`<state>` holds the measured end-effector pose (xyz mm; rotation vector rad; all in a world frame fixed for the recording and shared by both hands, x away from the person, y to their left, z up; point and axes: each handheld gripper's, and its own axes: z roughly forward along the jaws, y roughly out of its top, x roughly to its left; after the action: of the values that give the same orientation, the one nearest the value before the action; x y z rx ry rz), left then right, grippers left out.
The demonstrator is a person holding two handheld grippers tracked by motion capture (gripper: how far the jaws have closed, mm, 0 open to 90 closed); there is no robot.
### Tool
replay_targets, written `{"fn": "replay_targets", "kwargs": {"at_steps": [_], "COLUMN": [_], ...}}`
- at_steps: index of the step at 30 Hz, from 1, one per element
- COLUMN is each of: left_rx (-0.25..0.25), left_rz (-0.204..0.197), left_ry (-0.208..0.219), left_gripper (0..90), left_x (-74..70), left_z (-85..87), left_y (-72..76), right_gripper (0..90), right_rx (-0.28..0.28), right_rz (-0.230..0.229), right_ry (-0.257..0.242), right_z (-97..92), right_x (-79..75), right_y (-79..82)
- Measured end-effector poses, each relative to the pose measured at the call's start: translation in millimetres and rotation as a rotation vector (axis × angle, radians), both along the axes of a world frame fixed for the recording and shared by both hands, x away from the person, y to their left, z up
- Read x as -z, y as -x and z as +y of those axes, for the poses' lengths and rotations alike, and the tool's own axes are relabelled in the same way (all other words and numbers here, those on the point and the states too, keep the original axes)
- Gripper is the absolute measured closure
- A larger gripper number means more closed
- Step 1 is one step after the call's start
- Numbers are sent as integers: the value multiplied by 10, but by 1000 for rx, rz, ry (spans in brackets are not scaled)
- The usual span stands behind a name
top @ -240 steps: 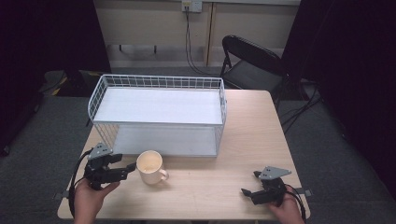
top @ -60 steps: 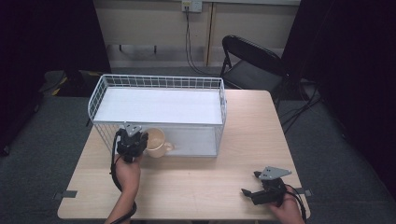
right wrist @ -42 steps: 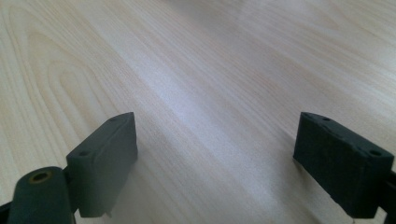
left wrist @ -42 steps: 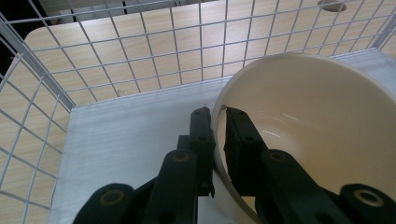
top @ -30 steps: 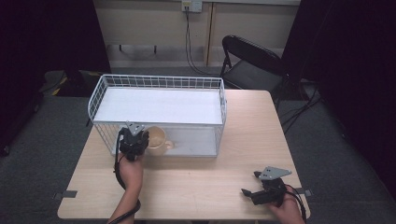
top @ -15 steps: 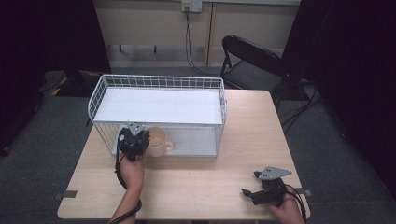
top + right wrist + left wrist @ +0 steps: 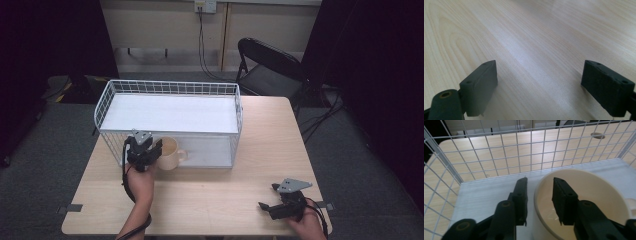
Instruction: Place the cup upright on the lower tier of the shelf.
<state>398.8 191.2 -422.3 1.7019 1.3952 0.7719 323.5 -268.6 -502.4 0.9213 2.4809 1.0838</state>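
A cream mug (image 7: pixel 170 154) stands upright on the white floor of the wire basket (image 7: pixel 170 87), near its front left corner. My left gripper (image 7: pixel 150 150) reaches over the basket's front wall to the mug (image 7: pixel 584 202). Its jaws have just been opening. In the left gripper view my left gripper (image 7: pixel 539 181) straddles the mug's rim, one jaw outside and one inside, with a gap on each side. My right gripper (image 7: pixel 265 206) rests near the table's front right corner. In the right gripper view my right gripper (image 7: pixel 539 67) stands wide open over bare wood.
The basket's wire walls (image 7: pixel 499 157) close in around the left gripper on the left and far sides. The wooden table (image 7: pixel 225 195) stretches between the two hands. A black folding chair (image 7: pixel 270 65) stands behind the table's far right corner.
The mug was on the table before the basket; it has since been carried into the basket and now stands there. The left jaws have parted from its rim. The right hand has stayed put.
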Motion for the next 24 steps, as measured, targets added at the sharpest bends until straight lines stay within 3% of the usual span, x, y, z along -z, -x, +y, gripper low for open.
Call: {"fn": "replay_targets", "kwargs": {"at_steps": [8,10,12,24], "left_rx": [40,47,61,139], "left_rz": [23,16,32,30], "left_ry": [23,41,59,80], "left_gripper": [445,391,348,303], "left_x": [-51,-64,-91,-146], "left_z": [24,42,76,113], "left_y": [39,67,100,298], "right_gripper": [127,127,127,127], "right_rx": [0,0,0,0], "right_rz": [-1,-1,0,0], "right_ry": [0,0,0,0], "right_z": [0,0,0,0], "right_x": [0,0,0,0], "right_y": [0,0,0,0]}}
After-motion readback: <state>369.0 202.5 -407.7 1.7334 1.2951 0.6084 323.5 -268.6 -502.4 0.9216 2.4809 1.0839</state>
